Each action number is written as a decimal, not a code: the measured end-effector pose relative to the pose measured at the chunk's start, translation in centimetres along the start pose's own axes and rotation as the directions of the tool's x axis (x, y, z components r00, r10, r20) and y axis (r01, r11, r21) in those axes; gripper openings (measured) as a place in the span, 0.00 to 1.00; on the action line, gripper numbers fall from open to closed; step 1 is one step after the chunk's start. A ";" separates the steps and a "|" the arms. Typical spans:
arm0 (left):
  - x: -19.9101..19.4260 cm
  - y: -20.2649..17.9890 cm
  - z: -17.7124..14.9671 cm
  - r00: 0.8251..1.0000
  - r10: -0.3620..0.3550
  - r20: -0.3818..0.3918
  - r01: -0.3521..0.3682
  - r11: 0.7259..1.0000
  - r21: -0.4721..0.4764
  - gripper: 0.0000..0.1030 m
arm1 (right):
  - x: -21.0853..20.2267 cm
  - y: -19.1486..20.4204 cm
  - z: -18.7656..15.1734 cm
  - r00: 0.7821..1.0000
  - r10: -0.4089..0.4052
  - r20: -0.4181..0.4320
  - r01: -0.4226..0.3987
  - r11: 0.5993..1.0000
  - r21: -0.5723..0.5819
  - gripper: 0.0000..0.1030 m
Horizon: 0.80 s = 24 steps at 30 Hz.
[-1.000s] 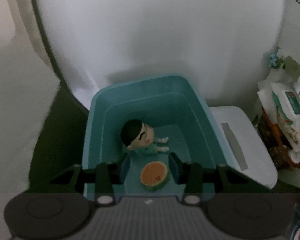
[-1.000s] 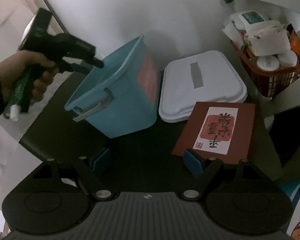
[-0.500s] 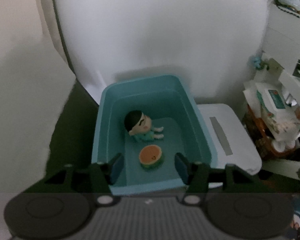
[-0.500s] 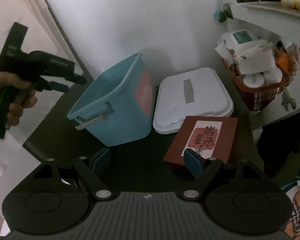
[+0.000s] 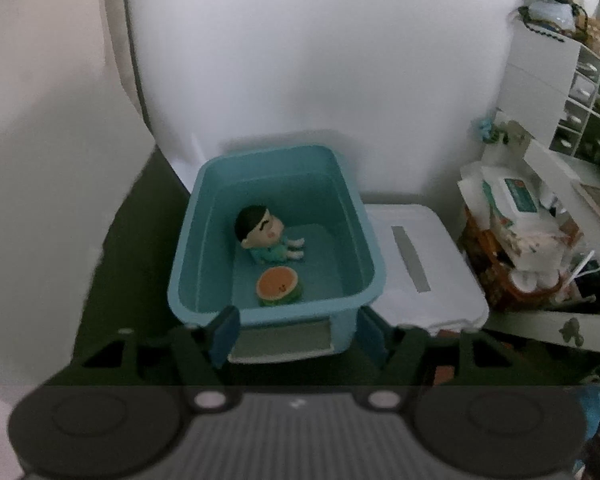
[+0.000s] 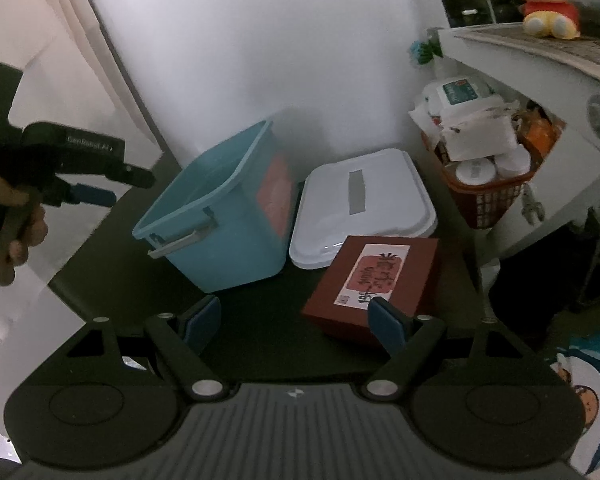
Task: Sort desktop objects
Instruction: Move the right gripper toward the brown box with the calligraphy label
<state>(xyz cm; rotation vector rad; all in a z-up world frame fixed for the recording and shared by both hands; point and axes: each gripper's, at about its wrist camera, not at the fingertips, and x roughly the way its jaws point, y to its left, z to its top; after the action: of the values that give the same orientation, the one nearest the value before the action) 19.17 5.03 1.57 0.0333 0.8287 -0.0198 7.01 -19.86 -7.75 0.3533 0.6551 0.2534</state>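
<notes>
The blue bin (image 6: 224, 216) stood open-topped at mid desk (image 6: 260, 320), its mouth free from above. A white lid (image 6: 364, 204) touched its right side, a brown box (image 6: 380, 276) lay nearer, and a cluttered red basket (image 6: 488, 196) blocked the far right. The near dark strip lay bare.

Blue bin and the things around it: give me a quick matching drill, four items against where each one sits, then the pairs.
Items:
1. toy figure
2. white lid
3. brown box
4. watermelon slice

Places:
A. flat on the table beside the blue bin
B. in the bin, nearest the handle side
C. on the table, one corner over the lid's edge
D. in the bin, seated behind the fruit

Pairs: 1-D, 2-A, 3-C, 4-B
</notes>
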 end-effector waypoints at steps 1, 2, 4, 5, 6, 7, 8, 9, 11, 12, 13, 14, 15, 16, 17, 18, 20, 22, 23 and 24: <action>-0.2 -0.1 -0.2 1.000 0.000 0.003 0.000 1.000 -0.001 0.66 | -0.3 -0.1 0.0 1.000 -0.001 0.007 0.001 1.000 0.000 0.85; -0.4 -0.2 -0.4 1.000 -0.001 0.006 0.001 1.000 -0.002 0.66 | -0.7 -0.2 0.0 1.000 -0.004 0.016 0.005 1.000 -0.002 0.87; -1.0 -0.4 -0.7 1.000 -0.006 0.013 0.006 1.000 -0.002 0.66 | -1.3 -0.4 -0.1 0.999 -0.018 0.032 0.018 1.000 -0.006 0.87; -1.4 -0.5 -0.8 1.000 -0.009 0.016 0.009 1.000 -0.002 0.66 | -1.6 -0.5 0.0 0.999 -0.019 0.038 0.019 1.000 -0.004 0.87; -1.7 -0.7 -0.9 1.000 -0.011 0.019 0.011 1.000 0.000 0.66 | -1.8 -0.7 0.0 0.999 -0.018 0.040 0.018 1.000 0.002 0.87; -1.9 -0.8 -1.1 1.000 -0.013 0.021 0.013 1.000 0.001 0.66 | -2.0 -0.9 0.1 0.999 -0.018 0.042 0.018 1.000 0.012 0.87; -2.0 -0.9 -1.2 1.000 -0.018 0.023 0.018 1.000 0.000 0.66 | -2.1 -1.1 0.1 0.999 -0.020 0.045 0.019 1.000 0.025 0.87; -2.2 -1.0 -1.4 0.999 -0.025 0.024 0.025 1.000 -0.002 0.66 | -2.3 -1.3 0.2 0.999 -0.024 0.046 0.022 0.999 0.034 0.87; -2.4 -1.1 -1.7 0.999 -0.036 0.025 0.036 0.999 -0.005 0.66 | -2.5 -1.6 0.2 0.998 -0.039 0.049 0.037 0.999 0.038 0.87; -2.5 -1.2 -1.8 0.999 -0.041 0.026 0.041 0.999 -0.005 0.66 | -2.6 -1.7 0.2 0.997 -0.050 0.051 0.048 0.998 0.035 0.87; -2.6 -1.4 -2.0 0.999 -0.042 0.028 0.042 0.999 -0.004 0.66 | -2.8 -1.7 0.2 0.997 -0.060 0.052 0.058 0.998 0.030 0.87; -2.7 -1.5 -2.2 0.999 -0.041 0.030 0.042 0.999 -0.004 0.66 | -2.9 -1.8 0.1 0.997 -0.064 0.053 0.062 0.998 0.027 0.87; -2.7 -1.6 -2.4 0.999 -0.043 0.031 0.043 0.999 -0.006 0.66 | -3.1 -1.9 0.1 0.996 -0.066 0.054 0.065 0.998 0.024 0.87; -2.7 -1.7 -2.6 0.998 -0.046 0.031 0.047 0.999 -0.010 0.66 | -3.2 -2.0 0.1 0.997 -0.063 0.054 0.062 0.998 0.028 0.87; -2.7 -1.7 -2.8 0.998 -0.052 0.028 0.052 0.999 -0.013 0.66 | -3.4 -2.1 0.1 0.997 -0.059 0.055 0.057 0.998 0.032 0.87; -2.6 -1.9 -3.1 0.998 -0.057 0.022 0.057 0.998 -0.014 0.66 | -3.6 -2.1 0.1 0.997 -0.055 0.056 0.053 0.998 0.035 0.87; -2.3 -2.2 -3.6 0.998 -0.065 0.010 0.065 0.998 -0.012 0.66 | -3.8 -2.3 0.1 0.997 -0.046 0.061 0.044 0.998 0.041 0.87; -2.0 -2.4 -4.1 0.997 -0.072 0.002 0.072 0.997 -0.009 0.66 | -3.9 -2.4 0.2 0.997 -0.042 0.062 0.040 0.998 0.047 0.87; -1.9 -2.6 -4.3 0.997 -0.075 0.000 0.075 0.997 -0.009 0.66 | -4.0 -2.5 0.2 0.997 -0.042 0.062 0.039 0.998 0.051 0.87; -1.7 -2.7 -4.5 0.997 -0.079 -0.001 0.079 0.997 -0.011 0.66 | -4.0 -2.6 0.2 0.997 -0.042 0.060 0.039 0.998 0.055 0.87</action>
<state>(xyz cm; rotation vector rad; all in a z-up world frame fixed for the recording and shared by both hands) 14.62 2.53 -0.21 -0.0100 0.8315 -0.0900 4.38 -23.59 -6.45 0.3974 0.6085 0.1862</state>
